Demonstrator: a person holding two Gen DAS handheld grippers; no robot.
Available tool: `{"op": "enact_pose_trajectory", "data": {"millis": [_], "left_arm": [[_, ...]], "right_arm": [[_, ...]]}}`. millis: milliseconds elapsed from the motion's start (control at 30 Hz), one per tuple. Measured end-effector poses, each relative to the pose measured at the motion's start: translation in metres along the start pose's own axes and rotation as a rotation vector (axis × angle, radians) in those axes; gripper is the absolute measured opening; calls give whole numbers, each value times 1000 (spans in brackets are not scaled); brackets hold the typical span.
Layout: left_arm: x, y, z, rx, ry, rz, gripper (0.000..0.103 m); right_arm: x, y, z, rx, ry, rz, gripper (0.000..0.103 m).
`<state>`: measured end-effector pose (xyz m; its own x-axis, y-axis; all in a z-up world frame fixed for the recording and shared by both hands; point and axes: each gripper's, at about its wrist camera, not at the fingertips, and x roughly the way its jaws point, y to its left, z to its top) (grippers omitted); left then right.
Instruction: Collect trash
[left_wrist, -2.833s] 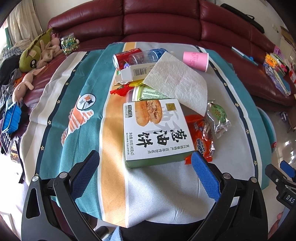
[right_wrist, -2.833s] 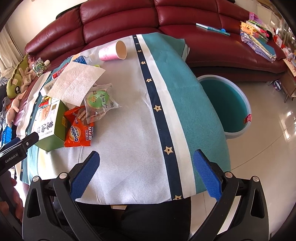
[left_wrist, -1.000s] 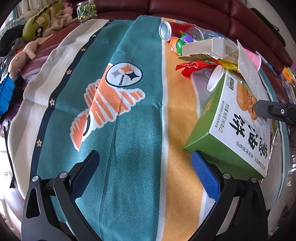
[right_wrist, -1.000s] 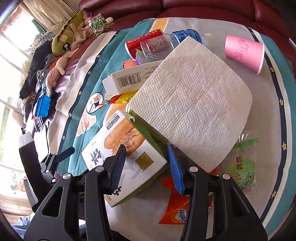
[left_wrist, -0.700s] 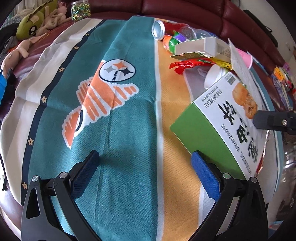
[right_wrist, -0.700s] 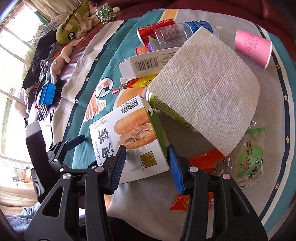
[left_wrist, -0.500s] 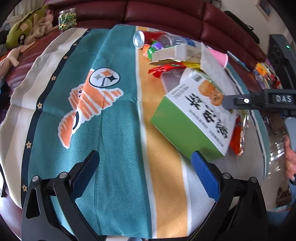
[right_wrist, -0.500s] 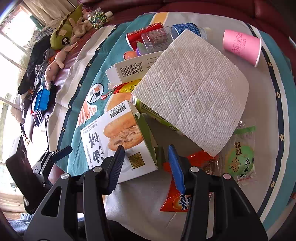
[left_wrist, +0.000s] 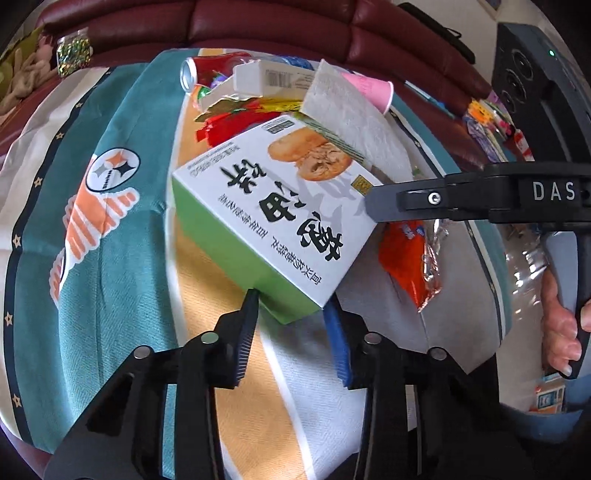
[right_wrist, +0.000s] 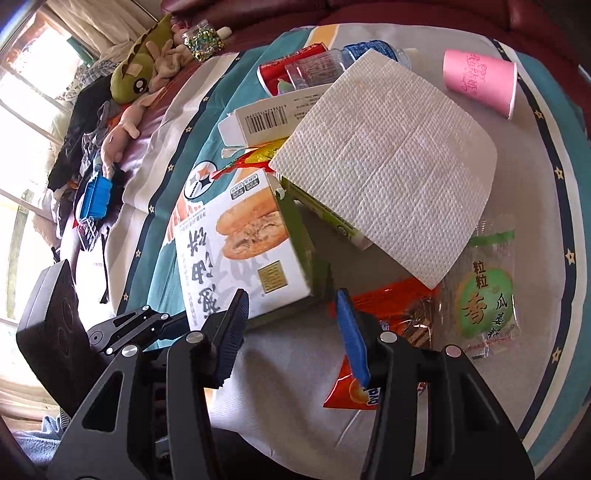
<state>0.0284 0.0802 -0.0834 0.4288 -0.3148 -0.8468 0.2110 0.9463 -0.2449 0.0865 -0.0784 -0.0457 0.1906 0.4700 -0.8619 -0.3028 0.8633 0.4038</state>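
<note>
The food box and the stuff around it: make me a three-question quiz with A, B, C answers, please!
1. Where is the orange packet? A in a drawer; B on the cloth beside the food box; C on the floor.
2. What colour is the paper cup? A pink; B blue; C yellow.
3. How does the food box sit? A flat; B tilted, one end raised; C crushed.

Answers: B, it lies on the cloth next to the box; A, its wall is pink; B, one corner hangs above the cloth.

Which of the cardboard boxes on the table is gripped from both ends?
The white and green pancake box, with the right gripper and left gripper on opposite corners; the barcode box lies untouched.
</note>
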Motion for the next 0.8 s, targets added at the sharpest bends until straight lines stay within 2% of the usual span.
{"op": "enact_pose_trajectory", "data": {"millis": [67,133,267,333,400,467,500,633,700,800], "left_arm": [[1,8,1,-16,14,9,34],[0,15,1,-23,20,21,34],[0,22,1,-21,27,35,34],[2,26,1,-20,40,25,34],[7,29,4,-11,47,23,34],[10,26,7,-3,46,36,35],[11,26,8,-6,46,36,36],[8,22,5,-9,52,28,36],[4,16,5,-6,45,11,36],[-5,4,3,17,28,14,36]], "right_arm": [[4,-2,5,-7,1,12,48],[10,-2,11,-5,-2,34,57],[25,5,24,-45,1,91,60],[36,7,29,-50,13,140,67],[47,5,33,-22,36,212,68],[50,9,33,-6,41,258,60],[48,13,31,-13,37,284,43],[22,31,25,-33,1,358,10],[10,41,20,-59,-2,370,4],[-2,55,12,-110,-13,344,4]]}}
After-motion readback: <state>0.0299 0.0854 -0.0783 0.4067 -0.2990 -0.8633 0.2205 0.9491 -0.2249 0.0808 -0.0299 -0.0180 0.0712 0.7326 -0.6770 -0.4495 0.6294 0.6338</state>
